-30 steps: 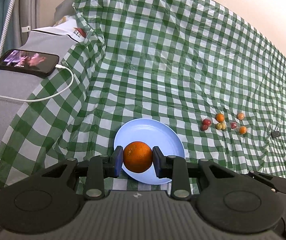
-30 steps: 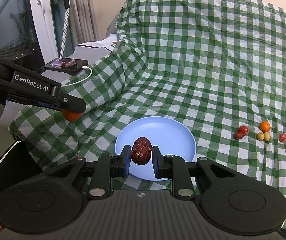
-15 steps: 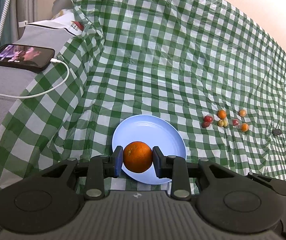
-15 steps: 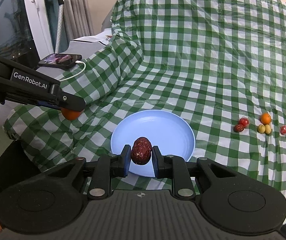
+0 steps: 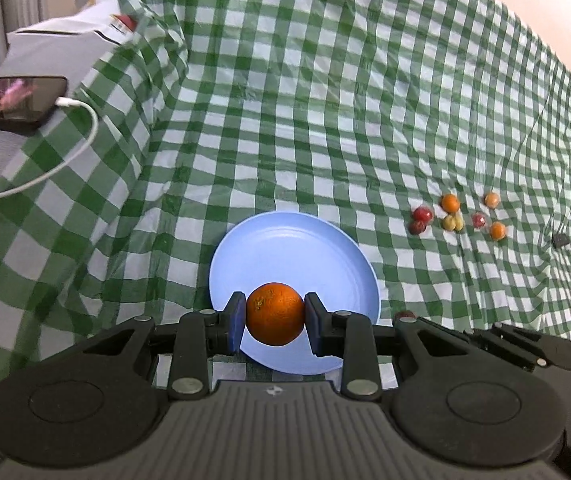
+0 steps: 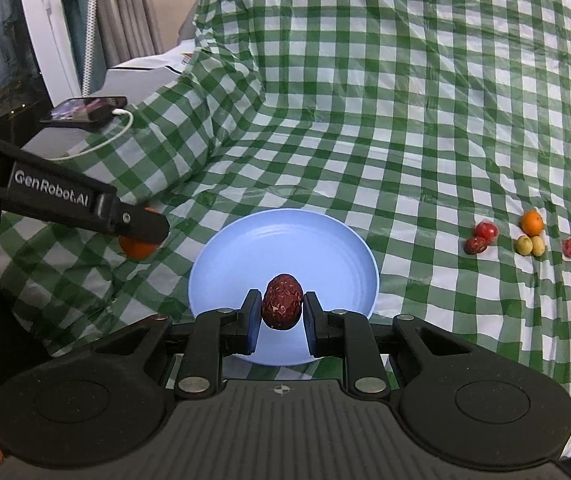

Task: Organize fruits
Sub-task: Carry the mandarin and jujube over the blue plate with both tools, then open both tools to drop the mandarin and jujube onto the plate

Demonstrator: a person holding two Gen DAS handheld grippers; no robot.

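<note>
Two grippers, both loaded. Our left gripper (image 5: 274, 322) has its blue pads clamped on an orange (image 5: 275, 313), one pad on each side, and it hangs over the near edge of the blue plate (image 5: 285, 248). Our right gripper (image 6: 280, 316) is pinching a wrinkly dark red jujube (image 6: 281, 306) upright between its pads, also above the near part of that plate (image 6: 285, 240). We can't tell whether either fruit is touching the plate.

From the right wrist view we also see the left gripper (image 6: 141, 236) from the side, off the plate's left edge, with the orange (image 6: 138, 249) peeking out under its tip.

Towards the right edge of the green checkered tablecloth (image 5: 325, 100), well apart from the plate, we've got a loose cluster of small fruits (image 6: 531, 238): red ones, orange ones and a yellow-green pair touching each other.

Off the cloth's left edge, a phone (image 5: 11, 102) sits with a white cable (image 5: 65, 160) plugged in.
</note>
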